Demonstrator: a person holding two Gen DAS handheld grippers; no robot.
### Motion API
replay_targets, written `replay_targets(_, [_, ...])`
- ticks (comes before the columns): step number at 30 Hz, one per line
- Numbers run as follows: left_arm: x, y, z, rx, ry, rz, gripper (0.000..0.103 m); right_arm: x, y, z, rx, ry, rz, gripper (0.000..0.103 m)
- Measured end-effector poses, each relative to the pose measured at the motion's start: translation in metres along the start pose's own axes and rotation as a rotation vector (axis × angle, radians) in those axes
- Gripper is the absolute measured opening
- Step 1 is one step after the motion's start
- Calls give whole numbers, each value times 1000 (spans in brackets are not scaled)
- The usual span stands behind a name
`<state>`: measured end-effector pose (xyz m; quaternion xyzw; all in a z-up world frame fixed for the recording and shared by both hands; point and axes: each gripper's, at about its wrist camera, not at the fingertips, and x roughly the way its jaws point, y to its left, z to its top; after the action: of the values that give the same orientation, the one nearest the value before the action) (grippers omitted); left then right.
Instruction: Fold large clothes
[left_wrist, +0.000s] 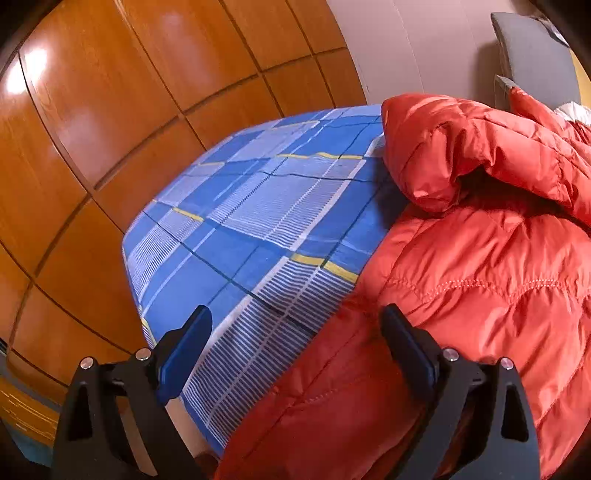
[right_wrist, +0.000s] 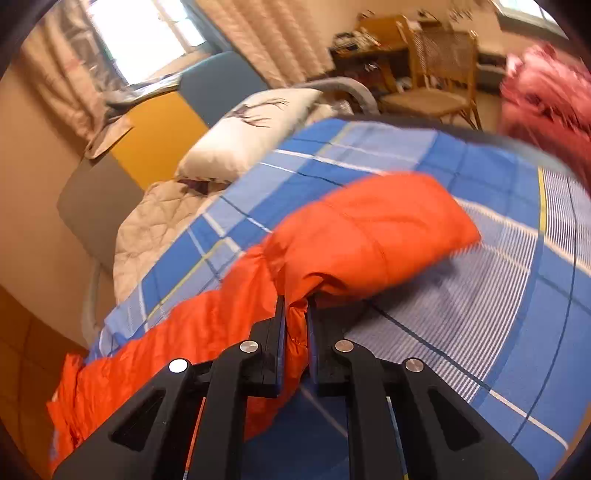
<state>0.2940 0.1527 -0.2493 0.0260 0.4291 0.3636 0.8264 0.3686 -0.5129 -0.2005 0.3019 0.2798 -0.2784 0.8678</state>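
Orange quilted puffer jacket (left_wrist: 480, 266) lies on the blue checked bedsheet (left_wrist: 258, 206); with the right gripper (right_wrist: 295, 306) clenched on a pinched sleeve fold and the left gripper (left_wrist: 295, 325) spread wide, holding nothing, carry the sleeve low across the body, avoiding slippage.

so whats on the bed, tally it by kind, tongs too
orange puffer jacket: 1
white pillow: 1
beige quilt: 1
tongs: 2, left open, right shut on the jacket
total: 5, on the blue plaid sheet
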Motion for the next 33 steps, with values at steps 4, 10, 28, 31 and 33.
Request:
replay_targets(4, [0,4,-1,-33,22,-40,95,-21,40,-6,-125,-29,42,10])
replay_targets(10, [-4,11,-8,-81,23,-110,99,-52,105,-30,-306,-66,120,10])
replay_targets(28, [-10,25,-21,-157,41,-201,100,-88,263,-182,-929,36,338,10])
replay_targets(31, [-12,26,-22,-163,43,-204,100,-87,275,-210,-1028,74,338,10])
replay_targets(33, [-13,27,-22,-165,43,-205,100,-82,278,-225,-1080,127,322,10])
